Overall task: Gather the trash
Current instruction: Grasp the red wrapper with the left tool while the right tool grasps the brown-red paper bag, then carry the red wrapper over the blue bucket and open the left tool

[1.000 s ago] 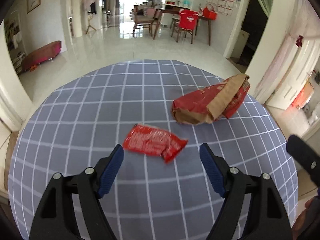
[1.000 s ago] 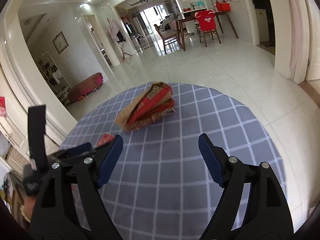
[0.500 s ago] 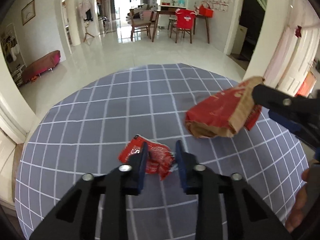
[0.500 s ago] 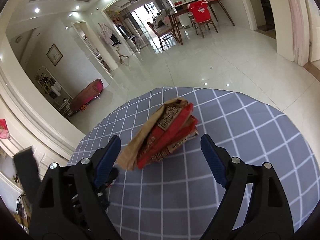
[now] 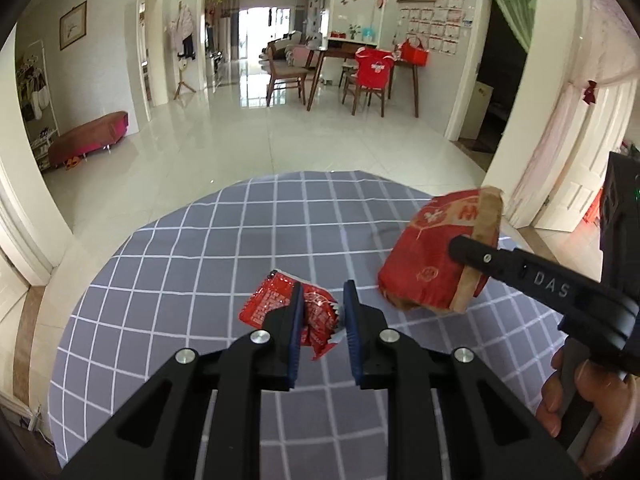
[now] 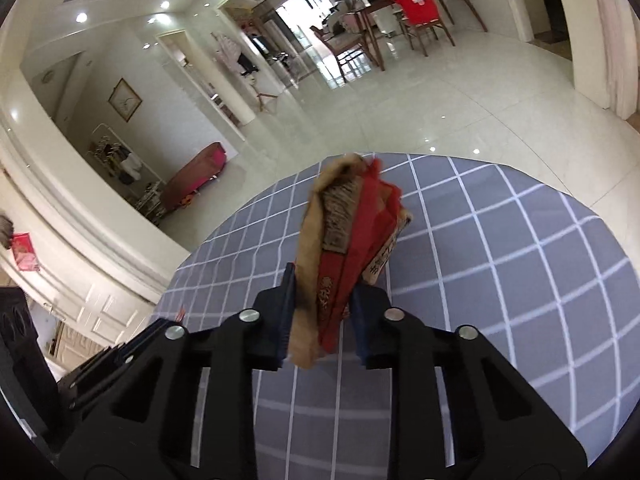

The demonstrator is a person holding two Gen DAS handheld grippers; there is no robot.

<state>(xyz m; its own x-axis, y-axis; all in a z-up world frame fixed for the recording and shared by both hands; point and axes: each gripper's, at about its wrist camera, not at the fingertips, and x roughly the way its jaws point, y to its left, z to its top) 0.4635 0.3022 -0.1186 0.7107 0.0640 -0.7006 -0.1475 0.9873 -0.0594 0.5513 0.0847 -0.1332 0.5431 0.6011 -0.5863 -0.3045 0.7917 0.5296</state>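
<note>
My left gripper (image 5: 322, 312) is shut on a crumpled red snack wrapper (image 5: 280, 304) and holds it just above the round table with the grey checked cloth (image 5: 200, 264). My right gripper (image 6: 320, 304) is shut on a red and brown paper bag (image 6: 348, 240) and holds it up off the table. In the left wrist view the bag (image 5: 432, 264) hangs in the air at the right, clamped by the right gripper's black finger (image 5: 520, 272).
The table's edge (image 5: 120, 248) curves round in front, with shiny tiled floor (image 5: 280, 148) beyond. A dining table with chairs (image 5: 360, 76) stands far back. A pink bench (image 5: 88, 136) sits by the left wall.
Both grippers have closed, the left on the wrapper, the right on the paper bag. The bag has been lifted off the cloth and now stands upright in the right gripper.
</note>
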